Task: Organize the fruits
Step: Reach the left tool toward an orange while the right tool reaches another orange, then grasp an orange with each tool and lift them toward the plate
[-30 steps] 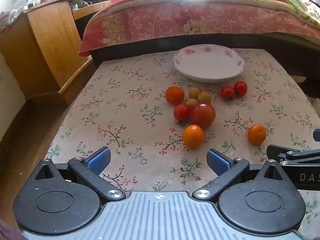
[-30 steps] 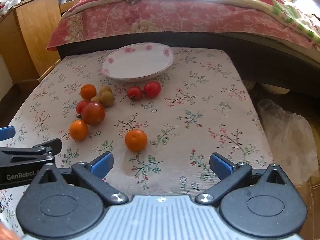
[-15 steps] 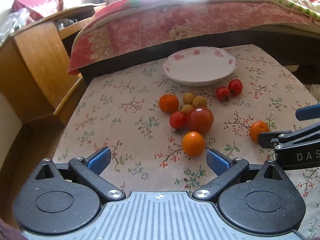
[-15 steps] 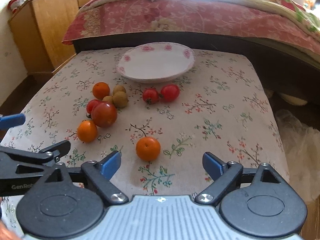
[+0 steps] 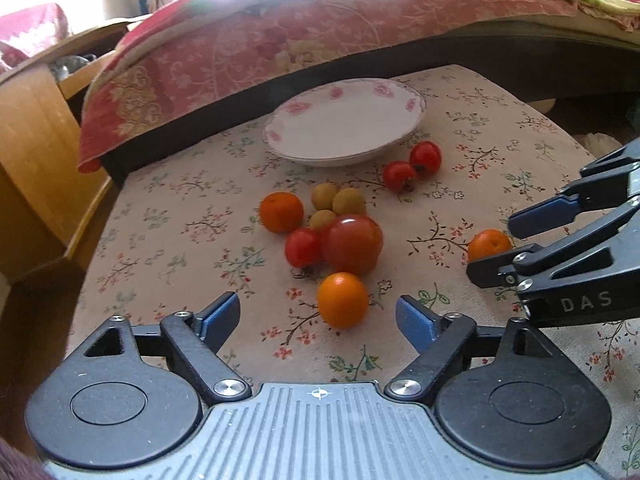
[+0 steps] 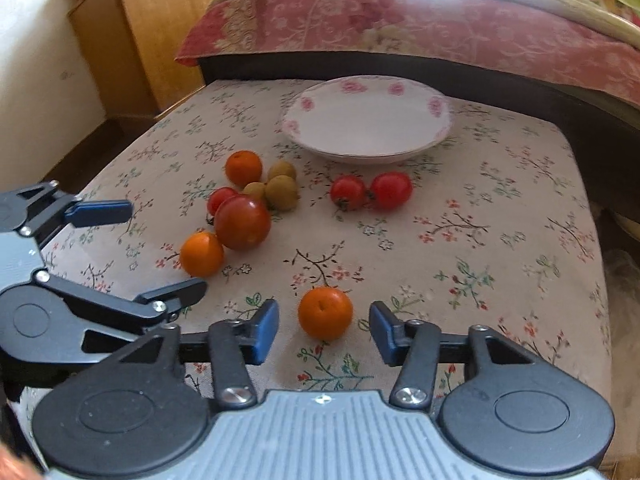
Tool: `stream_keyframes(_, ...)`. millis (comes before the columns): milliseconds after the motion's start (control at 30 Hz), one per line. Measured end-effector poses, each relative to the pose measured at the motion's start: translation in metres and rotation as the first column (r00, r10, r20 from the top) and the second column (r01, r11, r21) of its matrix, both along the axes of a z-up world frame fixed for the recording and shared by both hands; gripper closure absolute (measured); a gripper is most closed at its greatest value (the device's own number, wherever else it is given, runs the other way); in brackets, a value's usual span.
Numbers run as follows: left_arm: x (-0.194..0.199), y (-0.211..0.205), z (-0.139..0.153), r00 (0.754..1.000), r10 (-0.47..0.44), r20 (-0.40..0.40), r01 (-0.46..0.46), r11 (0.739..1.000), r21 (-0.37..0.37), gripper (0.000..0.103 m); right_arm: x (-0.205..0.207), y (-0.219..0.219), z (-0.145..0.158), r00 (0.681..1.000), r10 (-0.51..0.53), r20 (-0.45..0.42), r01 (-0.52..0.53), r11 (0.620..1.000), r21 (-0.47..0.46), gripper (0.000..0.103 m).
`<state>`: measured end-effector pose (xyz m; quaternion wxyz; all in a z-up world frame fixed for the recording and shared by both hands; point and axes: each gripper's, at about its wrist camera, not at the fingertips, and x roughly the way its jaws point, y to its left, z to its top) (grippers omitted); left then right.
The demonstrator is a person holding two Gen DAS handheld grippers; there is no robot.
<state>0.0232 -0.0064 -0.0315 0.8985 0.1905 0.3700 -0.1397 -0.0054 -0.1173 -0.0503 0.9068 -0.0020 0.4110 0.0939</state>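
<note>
Fruit lies on a floral tablecloth (image 5: 168,216) before an empty white plate (image 5: 344,124) with pink roses. My left gripper (image 5: 318,318) is open, its blue pads flanking a small orange (image 5: 343,300). Beyond that sit a large tomato (image 5: 352,243), a small tomato (image 5: 303,247), another orange (image 5: 281,212) and three yellow-green fruits (image 5: 338,202). Two tomatoes (image 5: 412,165) lie near the plate. My right gripper (image 6: 324,328) is open around a lone orange (image 6: 325,313), apart from it. The plate (image 6: 368,120) also shows in the right wrist view.
A bed with a red floral blanket (image 5: 320,36) runs along the table's far edge. A wooden cabinet (image 5: 36,136) stands to the left. The table's right edge (image 6: 592,216) drops to the floor. Each gripper shows in the other's view, the right one (image 5: 560,240) and the left one (image 6: 80,264).
Both grippers moved forward and lower toward the fruit. The near orange now sits between my left pads, and the lone orange between my right pads. No fruit has moved.
</note>
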Motion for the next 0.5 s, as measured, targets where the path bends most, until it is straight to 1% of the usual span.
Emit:
stream_keyframes(33, 0.002, 0.0, -0.001, 1.0, -0.004, -0.008, 0.004, 1.0, -0.009, 0.018, 0.002, 0.0, -0.001, 1.0, 0.004, -0.006, -0.005, 1.0, -0.009, 0.054)
stream_keyframes(100, 0.007, -0.001, -0.003, 0.999, -0.009, -0.031, 0.008, 1.0, -0.023, 0.027, 0.004, -0.001, -0.004, 1.0, 0.011, -0.021, -0.011, 1.0, -0.007, 0.06)
stream_keyframes(200, 0.014, -0.002, -0.008, 0.998, -0.001, -0.062, -0.001, 0.999, -0.033, 0.034, 0.006, -0.003, -0.008, 0.999, 0.019, -0.045, -0.019, 1.0, -0.002, 0.065)
stream_keyframes(267, 0.017, -0.002, -0.011, 0.997, -0.001, -0.08, -0.003, 0.999, -0.045, 0.037, 0.005, -0.003, -0.008, 0.999, 0.026, -0.043, -0.026, 1.0, -0.011, 0.067)
stream_keyframes(367, 0.022, -0.001, -0.013, 0.994, 0.002, -0.11, -0.011, 0.997, -0.077, 0.051, 0.007, -0.004, -0.007, 0.999, 0.025, -0.045, -0.025, 1.0, -0.003, 0.068)
stream_keyframes(433, 0.024, -0.002, -0.014, 0.993, 0.006, -0.118, -0.016, 0.996, -0.092, 0.053, 0.007, -0.004, -0.007, 0.999, 0.026, -0.047, -0.027, 1.0, -0.005, 0.068)
stream_keyframes(500, 0.025, -0.003, -0.013, 0.993, 0.004, -0.121, -0.015, 0.996, -0.093, 0.058, 0.006, -0.003, -0.006, 0.999, 0.029, -0.045, -0.029, 1.0, -0.003, 0.068)
